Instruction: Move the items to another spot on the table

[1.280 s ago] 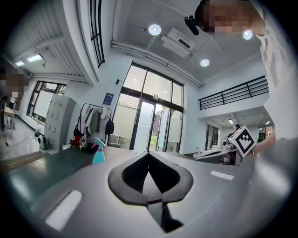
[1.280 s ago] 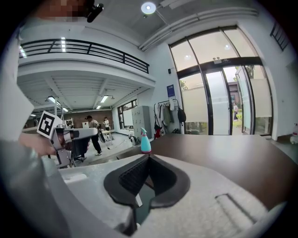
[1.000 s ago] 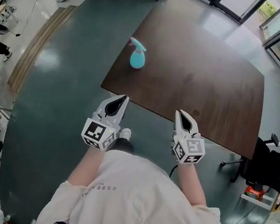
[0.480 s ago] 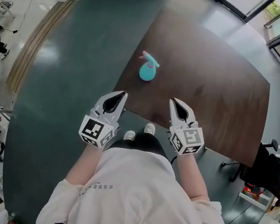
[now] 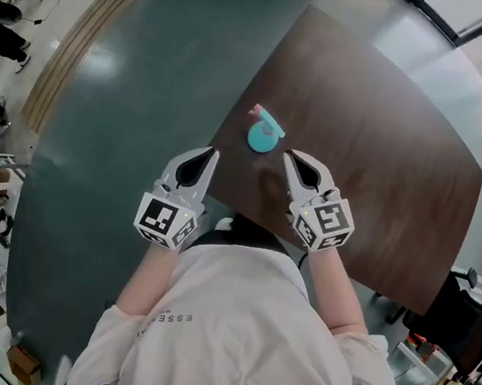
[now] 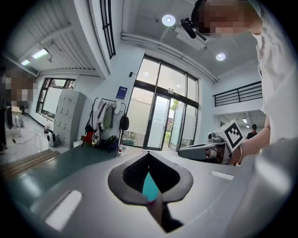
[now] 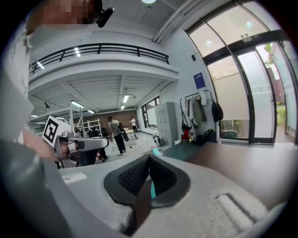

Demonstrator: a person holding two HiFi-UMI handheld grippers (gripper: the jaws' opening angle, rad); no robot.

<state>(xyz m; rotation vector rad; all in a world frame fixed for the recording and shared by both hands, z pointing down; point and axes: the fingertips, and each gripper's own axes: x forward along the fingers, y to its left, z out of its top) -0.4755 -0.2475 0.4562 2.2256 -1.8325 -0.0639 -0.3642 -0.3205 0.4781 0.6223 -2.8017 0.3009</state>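
Spray bottle (image 5: 265, 135), teal, stands near the dark table's (image 5: 390, 156) edge; my left gripper (image 5: 209, 152) and right gripper (image 5: 289, 156) hover close by, jaws together, empty.

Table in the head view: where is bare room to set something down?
Nearly all of the table is bare: the stretch right of and beyond the spray bottle. Only the near left corner is taken, by the bottle with the right gripper close beside it.
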